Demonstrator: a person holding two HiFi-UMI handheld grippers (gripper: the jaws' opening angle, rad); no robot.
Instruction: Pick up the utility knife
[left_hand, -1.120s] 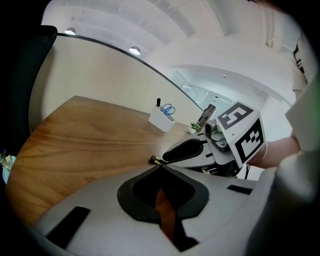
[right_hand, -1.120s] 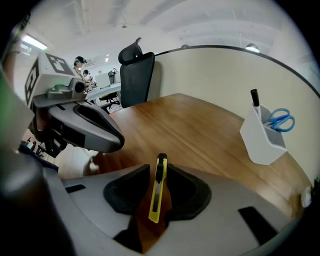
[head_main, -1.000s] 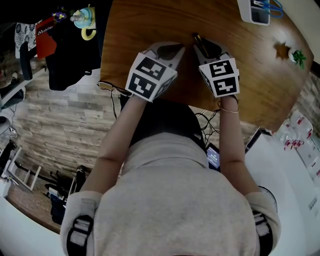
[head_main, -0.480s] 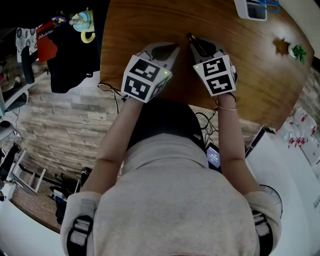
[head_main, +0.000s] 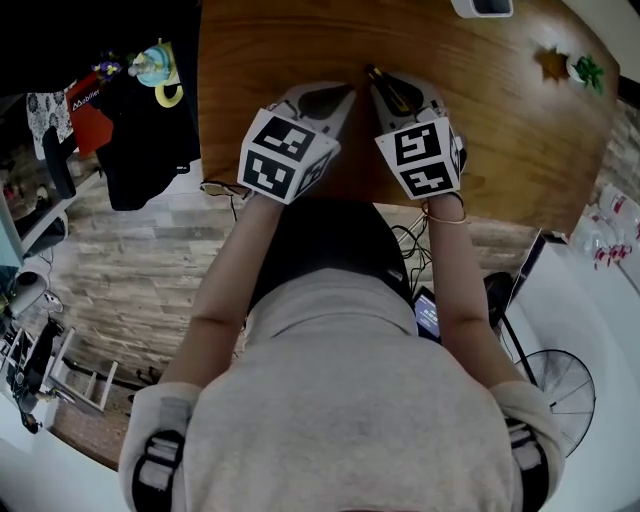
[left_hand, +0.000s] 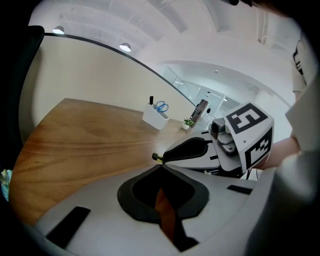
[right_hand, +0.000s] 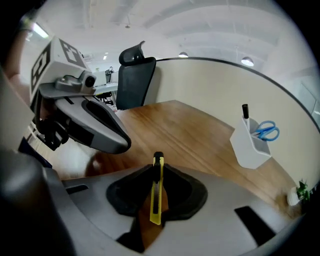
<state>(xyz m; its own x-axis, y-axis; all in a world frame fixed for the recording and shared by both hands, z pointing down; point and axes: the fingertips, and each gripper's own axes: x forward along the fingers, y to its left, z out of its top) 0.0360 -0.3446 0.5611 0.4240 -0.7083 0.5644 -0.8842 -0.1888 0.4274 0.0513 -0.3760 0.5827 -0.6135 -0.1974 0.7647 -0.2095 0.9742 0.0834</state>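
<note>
Head view: we saw the left gripper (head_main: 340, 97) and right gripper (head_main: 388, 88) side by side over the table (head_main: 270, 45). The knife (head_main: 377, 76) only poked out as a dark tip. The holder (head_main: 480, 7) had slid nearly off the top edge since a second back.

Left gripper view: jaws pressed together, empty.

Right gripper view: jaws pinched the yellow knife, with bare wood ahead of it.
</note>
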